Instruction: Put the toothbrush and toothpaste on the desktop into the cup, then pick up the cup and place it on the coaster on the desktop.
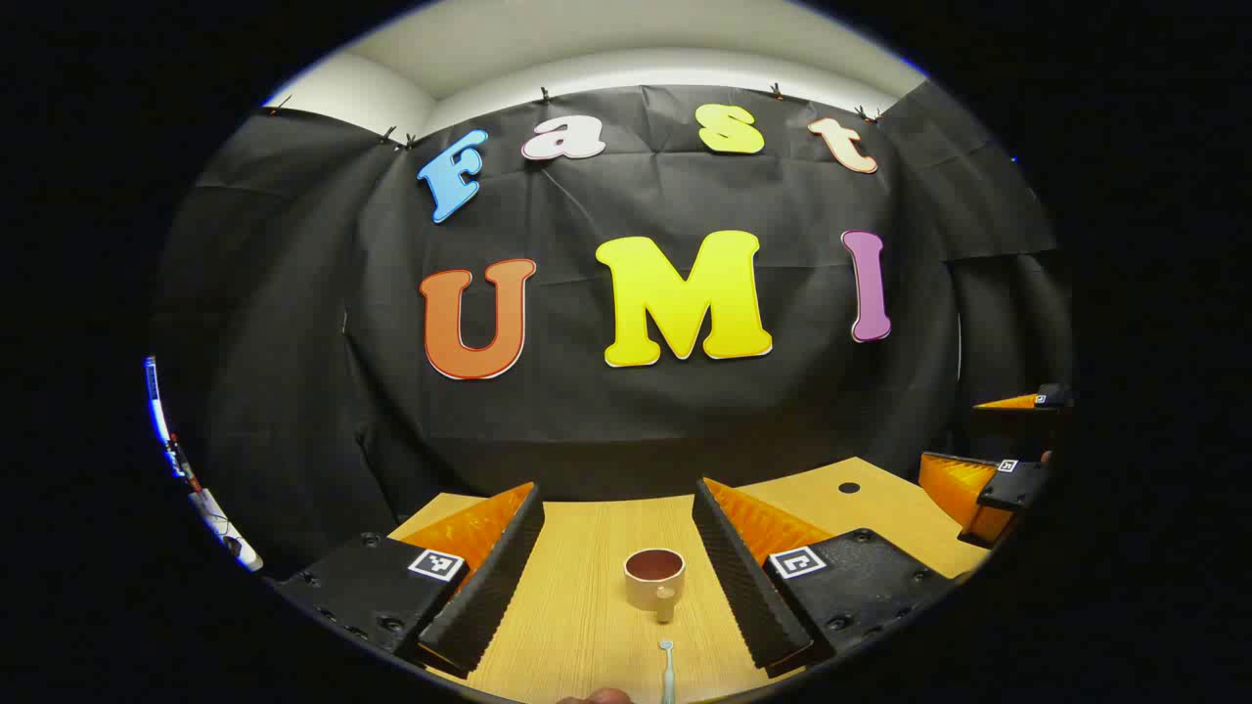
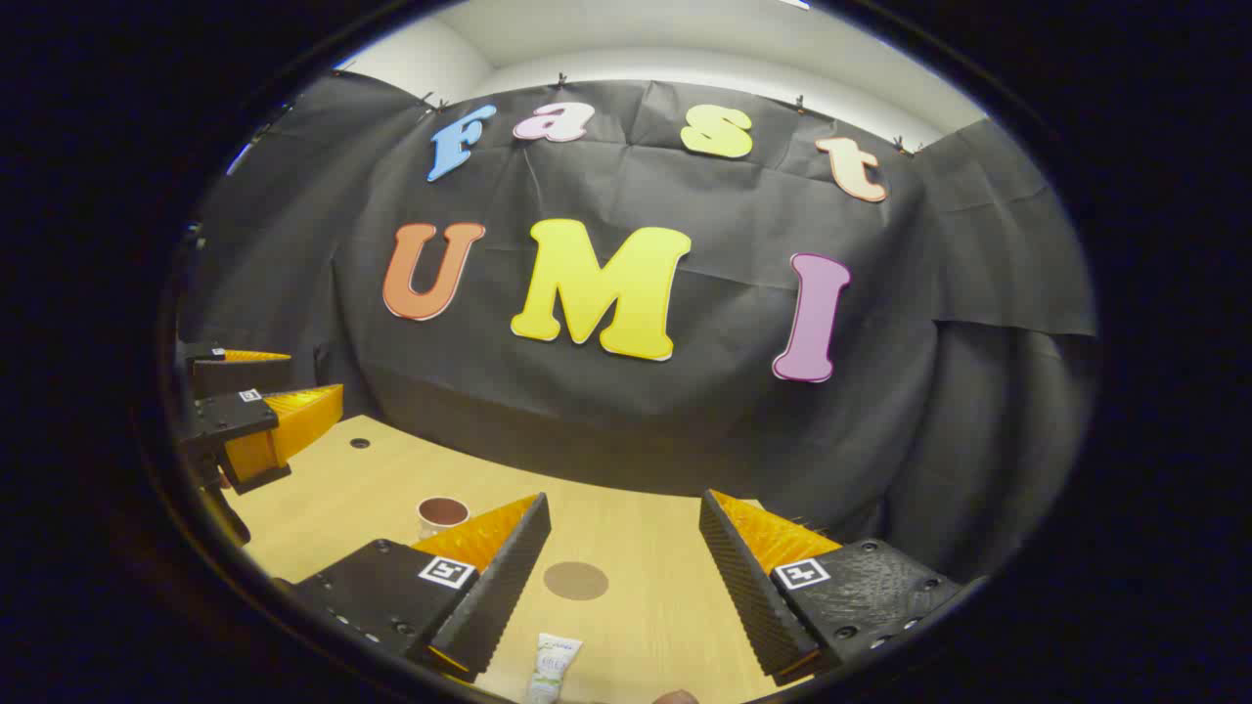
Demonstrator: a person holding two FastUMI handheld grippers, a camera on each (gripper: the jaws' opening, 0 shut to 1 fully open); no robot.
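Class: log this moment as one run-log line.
left gripper: open, cup ahead, toothbrush nearer | right gripper: open, coaster ahead, toothpaste nearer | nothing held

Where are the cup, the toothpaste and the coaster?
cup [image 1: 653, 577], left gripper view, on its side wall.
toothpaste [image 2: 551, 667], right gripper view, on the tube's body.
coaster [image 2: 575, 580], right gripper view, on its middle.

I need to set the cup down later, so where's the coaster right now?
In the right gripper view, the coaster lies flat on the desktop, beyond the toothpaste, right of the cup.
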